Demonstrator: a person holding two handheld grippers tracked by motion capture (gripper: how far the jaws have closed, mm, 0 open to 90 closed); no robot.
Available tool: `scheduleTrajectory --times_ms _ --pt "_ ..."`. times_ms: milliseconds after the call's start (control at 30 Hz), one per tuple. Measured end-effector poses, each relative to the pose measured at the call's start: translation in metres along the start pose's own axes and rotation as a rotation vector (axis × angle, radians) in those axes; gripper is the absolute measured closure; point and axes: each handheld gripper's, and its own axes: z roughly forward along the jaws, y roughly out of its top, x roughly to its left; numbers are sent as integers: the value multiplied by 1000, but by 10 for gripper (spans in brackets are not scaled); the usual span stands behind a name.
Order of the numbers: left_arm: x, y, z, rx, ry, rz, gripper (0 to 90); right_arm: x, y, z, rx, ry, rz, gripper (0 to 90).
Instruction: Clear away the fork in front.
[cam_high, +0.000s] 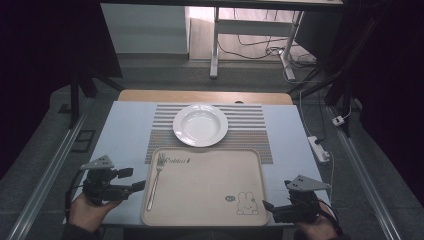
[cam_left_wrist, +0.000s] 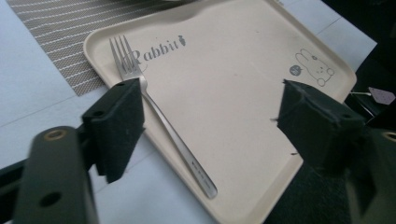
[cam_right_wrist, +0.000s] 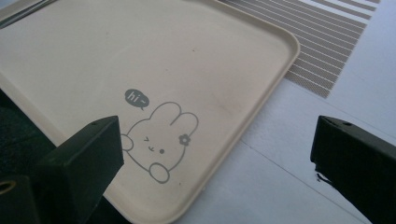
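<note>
The fork (cam_high: 154, 180) lies along the left edge of the tray (cam_high: 205, 220), tines toward the plate (cam_high: 200, 125), handle toward me, and nothing is holding it. I judge it is placed there as cutlery is laid for a meal, with the plate just beyond on the striped mat (cam_high: 250, 135). My left gripper (cam_high: 136, 186) sits just left of the tray, jaws apart and empty, pointing at the fork's handle. In the left gripper view the fork (cam_left_wrist: 159, 116) shows its tines beside the word "Rabbit" and runs past the near jaw without touching it, which the high view is too coarse to settle. My right gripper (cam_high: 267, 206) rests at the tray's near right corner, jaws wide and empty; its own view shows the printed rabbit (cam_right_wrist: 161, 140) and the tray's rim (cam_right_wrist: 261, 107) closely.
</note>
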Motion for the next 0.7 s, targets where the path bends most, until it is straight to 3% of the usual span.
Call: scheduleTrajectory --times_ms 167,367,500,633,700 --pt "-3 -15 -15 -21 33 -3 137 -4 -6 -6 -5 -8 28 24" --pt "-2 -32 -26 3 90 -26 55 -6 -13 -10 10 -18 49 20" --pt "-3 -40 -32 12 143 -15 10 -7 -18 -12 22 -25 60 18" --pt "-3 -46 -35 42 201 -14 2 -7 -20 -14 28 -34 71 18" --pt "-2 -49 -37 59 207 -27 1 -7 -20 -15 36 -38 72 18"
